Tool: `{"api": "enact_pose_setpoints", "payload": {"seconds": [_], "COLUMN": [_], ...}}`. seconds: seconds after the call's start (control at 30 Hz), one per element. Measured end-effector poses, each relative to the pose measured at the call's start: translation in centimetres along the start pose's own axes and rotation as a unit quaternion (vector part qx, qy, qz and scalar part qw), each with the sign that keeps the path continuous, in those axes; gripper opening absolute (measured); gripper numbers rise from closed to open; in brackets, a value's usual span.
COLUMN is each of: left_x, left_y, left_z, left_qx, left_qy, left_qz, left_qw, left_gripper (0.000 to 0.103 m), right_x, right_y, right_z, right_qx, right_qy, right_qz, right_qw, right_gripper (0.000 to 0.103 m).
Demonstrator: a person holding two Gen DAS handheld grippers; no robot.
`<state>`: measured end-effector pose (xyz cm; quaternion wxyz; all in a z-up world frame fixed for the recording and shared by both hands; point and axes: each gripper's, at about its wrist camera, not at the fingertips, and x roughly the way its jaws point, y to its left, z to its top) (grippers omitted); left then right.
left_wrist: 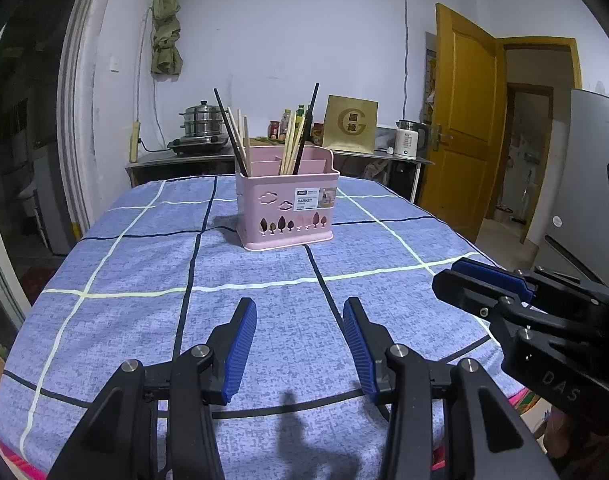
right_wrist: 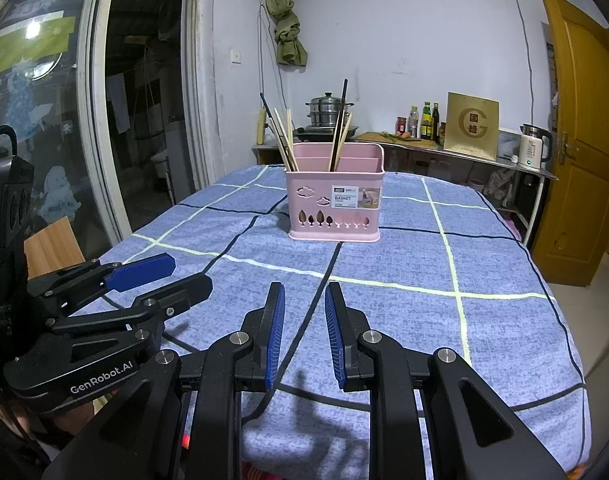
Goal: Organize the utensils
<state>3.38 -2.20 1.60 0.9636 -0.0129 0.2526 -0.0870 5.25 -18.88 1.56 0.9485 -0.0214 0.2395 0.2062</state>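
Both of your hand-held grippers, left hand-held gripper and right hand-held gripper, hang empty with jaws apart over the desk's near edge, while the pink basket of chopsticks sits mid-desk toward the far edge.

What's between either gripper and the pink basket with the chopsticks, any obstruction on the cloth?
Nothing visible. Only bare blue checked tablecloth lies between the left gripper and the pink basket, and likewise ahead of the right gripper. Both grippers are open and empty, side by side. The chopsticks stand in the basket.
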Motion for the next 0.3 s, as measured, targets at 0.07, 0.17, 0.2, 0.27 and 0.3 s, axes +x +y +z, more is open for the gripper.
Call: {"api": "enact_pose_setpoints", "payload": {"seconds": [0.07,0.17,0.2,0.27,0.3], "left_x": [0.0,0.0,0.0,0.09,0.15], "left_y": [0.04,0.1,0.12,0.16,0.18], "left_z": [0.03,0.13,0.12,0.12,0.11], "left_qx": [-0.002,-0.004,-0.004,-0.007,-0.009], "left_qy": [-0.001,-0.002,-0.003,-0.001,0.0], "left_qz": [0.001,0.001,0.002,0.001,0.0], "left_qw": [1.0,1.0,1.0,1.0,1.0], "left_gripper": [0.045,0.045,0.045,0.045,0.045], "right_x": [-0.06,-0.03,-0.11,-0.06,-0.04], "right_y": [0.02,0.02,0.0,-0.01,0.02], "right_z": [-0.04,-0.03,-0.06,-0.05,-0.03], "right_qx": [0.0,0.0,-0.001,0.0,0.0], "right_qy": [0.0,0.0,0.0,0.001,0.001], "right_qz": [0.0,0.0,0.0,0.0,0.0], "right_qw": [1.0,1.0,1.0,1.0,1.0], "right_gripper": [0.021,0.021,0.021,0.021,0.021]}}
